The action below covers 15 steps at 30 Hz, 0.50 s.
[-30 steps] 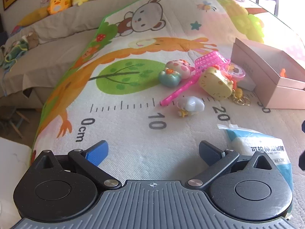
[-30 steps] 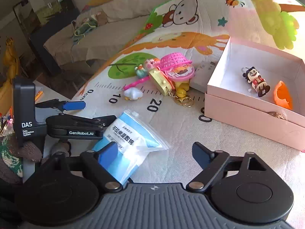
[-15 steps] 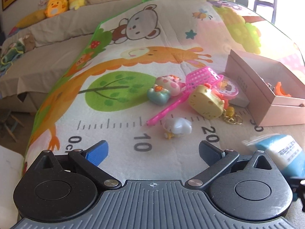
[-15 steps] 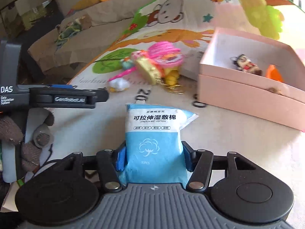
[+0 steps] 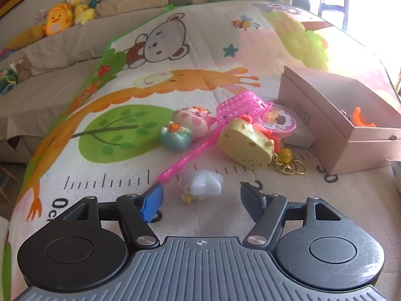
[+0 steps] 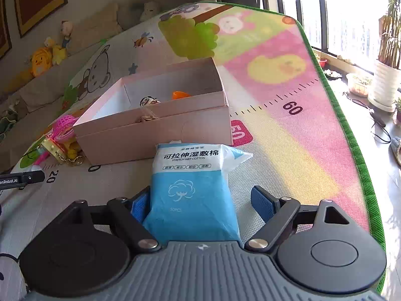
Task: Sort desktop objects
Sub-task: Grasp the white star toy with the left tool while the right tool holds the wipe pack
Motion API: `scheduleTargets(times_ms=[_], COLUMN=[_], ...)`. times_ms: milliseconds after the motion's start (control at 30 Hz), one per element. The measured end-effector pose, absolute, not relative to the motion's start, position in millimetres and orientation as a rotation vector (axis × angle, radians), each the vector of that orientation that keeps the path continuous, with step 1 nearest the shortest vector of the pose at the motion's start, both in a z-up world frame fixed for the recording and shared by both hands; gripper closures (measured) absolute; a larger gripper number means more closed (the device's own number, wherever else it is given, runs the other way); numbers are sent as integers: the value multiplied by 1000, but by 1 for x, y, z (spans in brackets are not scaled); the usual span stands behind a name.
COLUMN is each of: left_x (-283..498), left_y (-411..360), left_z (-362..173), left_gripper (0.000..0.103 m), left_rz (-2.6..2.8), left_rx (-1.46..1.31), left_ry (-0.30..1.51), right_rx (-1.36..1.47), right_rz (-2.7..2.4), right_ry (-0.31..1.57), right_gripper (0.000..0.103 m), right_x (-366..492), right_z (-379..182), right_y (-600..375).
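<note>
Item: pack of stretch wet cotton (image 6: 193, 188), blue and white, soft plastic.
Location: on our side of the pink box (image 6: 155, 125), just before its near wall and outside it. We cannot tell whether it rests on the play mat (image 6: 288, 150) or is carried.
Long axis: runs from the palm of the right tool (image 6: 200, 195) straight toward the pink box.
Heading: the printed title end and loose top flap point at the box; the plain blue end sits back between the fingers.
Right tool: half a second ago we had both pads pressed into the pack. Now the jaws stand wider than it, with the left pad touching and the right pad clear of its edge.
Meaning: we judge the grip loosened short of the box, so this item is not yet sorted.
View change: the box has swung from the pack's right to directly behind it.
Left tool (image 5: 200, 189): wide, holding nothing. It has come forward from bare mat to bracket the white cloud toy (image 5: 203, 186), and neither pad touches it.
Meaning: we judge the cloud toy is next for pickup.
Unsorted, left of the box: pink net scoop (image 5: 240, 107), yellow cat keychain (image 5: 245, 145).
</note>
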<state>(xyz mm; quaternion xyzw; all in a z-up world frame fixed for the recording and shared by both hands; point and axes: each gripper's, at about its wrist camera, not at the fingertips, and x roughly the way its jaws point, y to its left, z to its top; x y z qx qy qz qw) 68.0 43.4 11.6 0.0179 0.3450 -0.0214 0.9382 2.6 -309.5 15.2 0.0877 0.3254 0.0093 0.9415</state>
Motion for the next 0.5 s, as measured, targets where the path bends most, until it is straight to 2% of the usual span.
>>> scheduleTargets(times_ms=[33, 133, 433, 500], left_x=[72, 75, 7, -9], left_y=[43, 39, 0, -8], left_z=[11, 14, 23, 22], left_gripper=[45, 58, 56, 49], left_rz=[-37, -36, -374, -416], left_rx=[44, 61, 107, 122], left_ry=[715, 716, 709, 704], right_rx=[179, 213, 230, 229], right_rz=[18, 26, 24, 22], right_ry=[659, 656, 654, 655], right_gripper=[17, 15, 5, 4], right_x=[2, 3, 3, 2], right_z=[16, 14, 13, 13], right_y=[-309, -313, -317, -317])
